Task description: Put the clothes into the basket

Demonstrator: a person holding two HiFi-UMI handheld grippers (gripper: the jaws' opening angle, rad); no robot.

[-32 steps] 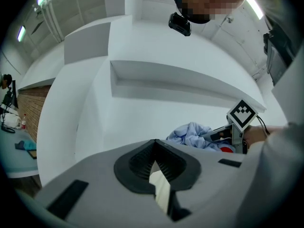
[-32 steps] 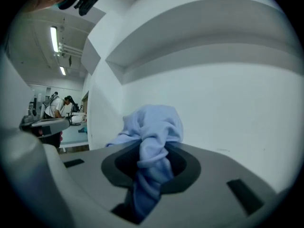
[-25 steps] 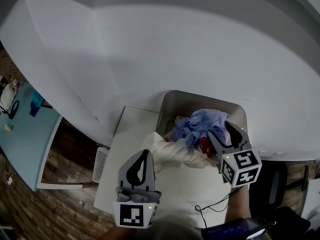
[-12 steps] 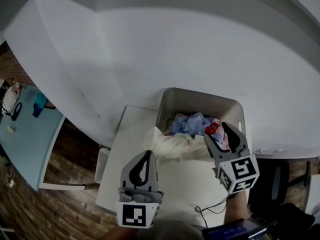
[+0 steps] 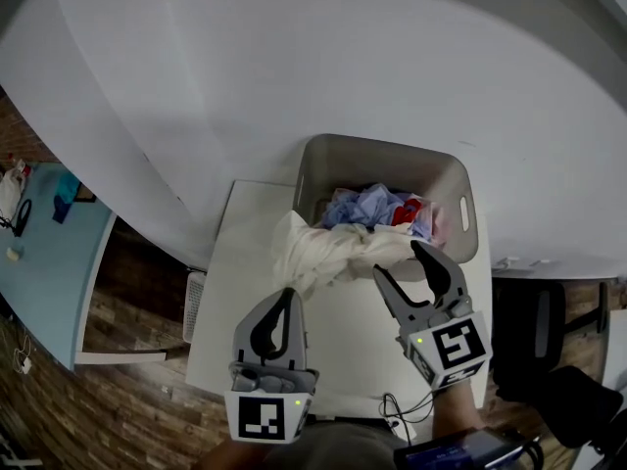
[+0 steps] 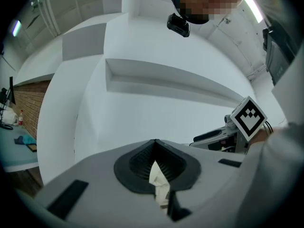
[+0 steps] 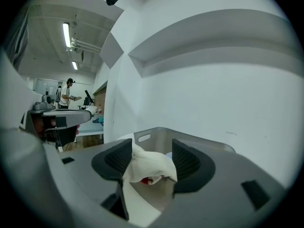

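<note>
Left gripper [image 5: 287,294] was shut; right gripper [image 5: 397,259] gaped, empty, near the cloth [image 5: 323,248] draped over the basket [image 5: 382,145] rim.

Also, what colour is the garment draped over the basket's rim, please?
The garment is cream-white; head view shows it best.

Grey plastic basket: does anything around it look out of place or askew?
Yes. The cream-white crumpled cloth hangs over the grey plastic basket's near-left rim onto the white table, half out, while the blue and red clothes lie inside.
</note>
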